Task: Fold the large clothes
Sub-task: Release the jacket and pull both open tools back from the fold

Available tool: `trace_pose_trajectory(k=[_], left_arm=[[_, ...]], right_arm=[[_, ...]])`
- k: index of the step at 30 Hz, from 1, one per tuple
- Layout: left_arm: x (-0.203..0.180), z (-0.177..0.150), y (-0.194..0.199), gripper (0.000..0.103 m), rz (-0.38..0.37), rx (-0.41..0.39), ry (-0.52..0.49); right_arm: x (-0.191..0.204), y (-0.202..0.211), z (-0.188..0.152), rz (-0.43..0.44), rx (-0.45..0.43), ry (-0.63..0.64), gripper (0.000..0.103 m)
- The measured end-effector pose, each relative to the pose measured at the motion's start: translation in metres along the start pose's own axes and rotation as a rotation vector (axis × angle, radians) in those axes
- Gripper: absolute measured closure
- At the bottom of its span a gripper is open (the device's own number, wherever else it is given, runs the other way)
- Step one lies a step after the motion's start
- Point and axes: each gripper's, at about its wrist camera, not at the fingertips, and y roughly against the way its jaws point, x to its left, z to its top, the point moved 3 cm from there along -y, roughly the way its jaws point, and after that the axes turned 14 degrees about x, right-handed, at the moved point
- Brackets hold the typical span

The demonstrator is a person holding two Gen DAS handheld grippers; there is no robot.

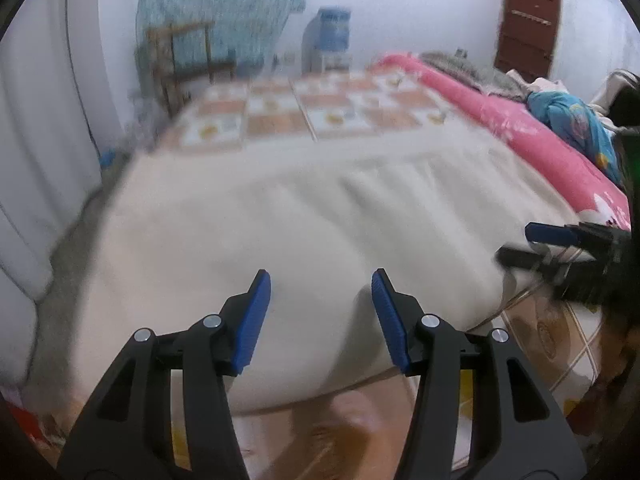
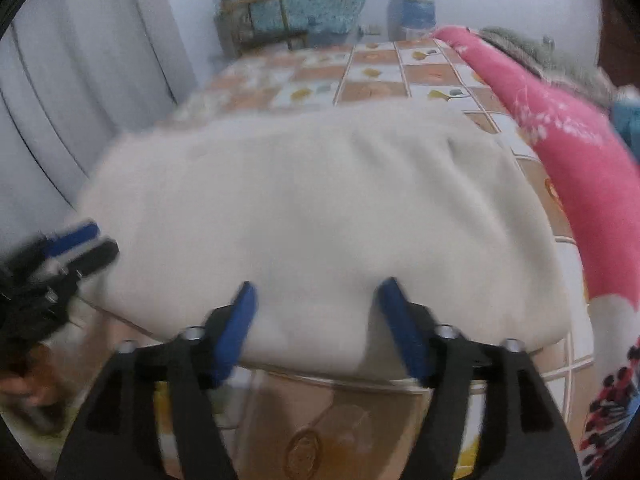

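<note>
A large cream garment (image 1: pixel 280 232) lies spread and folded over on the bed, filling the middle of both views (image 2: pixel 320 216). My left gripper (image 1: pixel 320 292) is open and empty, its blue pads just above the garment's near edge. My right gripper (image 2: pixel 316 304) is also open and empty over the near edge. The right gripper shows at the right edge of the left wrist view (image 1: pixel 560 248). The left gripper shows at the left edge of the right wrist view (image 2: pixel 76 244). Both views are blurred.
A checked bedsheet (image 1: pixel 320 112) covers the bed. A pink blanket (image 1: pixel 520 128) runs along its right side, with a blue cloth (image 1: pixel 576 120) beyond. A wooden chair (image 1: pixel 184 60) and blue jar (image 1: pixel 328 36) stand at the far wall. White curtains (image 1: pixel 40 140) hang left.
</note>
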Motion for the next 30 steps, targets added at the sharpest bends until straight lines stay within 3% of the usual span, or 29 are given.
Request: trace_pose_trajectory(k=[1,2,4,7,9,11,14,17,20,22,24,27,30], left_arm=[[0.000,-0.003,-0.012,0.052,0.003,0.027,0.023],[0.000,-0.005,-0.015,0.052,0.018,0.018,0.024],[-0.004,-0.007,-0.009,0.053,0.034,0.014,0.009],[-0.010,-0.009,0.007,0.052,0.015,-0.036,-0.013],[-0.011,-0.012,0.003,0.050,0.068,-0.031,-0.029],[-0.007,-0.015,-0.011,0.047,0.087,0.008,-0.013],[-0.005,-0.015,-0.004,0.047,0.073,-0.012,0.012],[0.008,-0.019,0.017,0.047,0.070,-0.048,0.069],[0.034,-0.029,0.024,0.038,0.071,-0.050,0.163],[0.054,-0.037,0.008,0.037,0.065,0.021,0.244],[0.061,-0.039,0.010,0.037,0.040,-0.001,0.263],[0.061,-0.037,0.020,0.037,0.043,0.012,0.278],[0.055,-0.038,0.046,0.027,0.036,-0.045,0.267]], right_arm=[[0.008,-0.004,-0.003,-0.069,-0.012,0.037,0.030],[0.010,-0.002,-0.002,-0.082,-0.010,0.041,0.030],[0.007,0.004,-0.001,-0.053,0.020,0.003,0.030],[0.012,0.025,-0.001,-0.065,-0.048,0.017,0.030],[0.018,0.018,-0.001,-0.047,-0.046,0.035,0.030],[0.025,-0.007,-0.004,-0.042,0.009,0.054,0.028],[0.025,-0.006,-0.006,-0.051,-0.012,0.075,0.026],[0.007,0.010,-0.010,-0.038,-0.026,0.019,0.026],[-0.018,0.023,-0.017,-0.083,-0.077,-0.045,0.026],[-0.040,0.007,-0.024,-0.044,-0.032,-0.116,0.024],[-0.046,0.003,-0.029,-0.003,-0.051,-0.126,0.023],[-0.041,0.013,-0.031,-0.017,-0.044,-0.118,0.023],[-0.041,0.030,-0.040,0.032,-0.074,-0.136,0.023]])
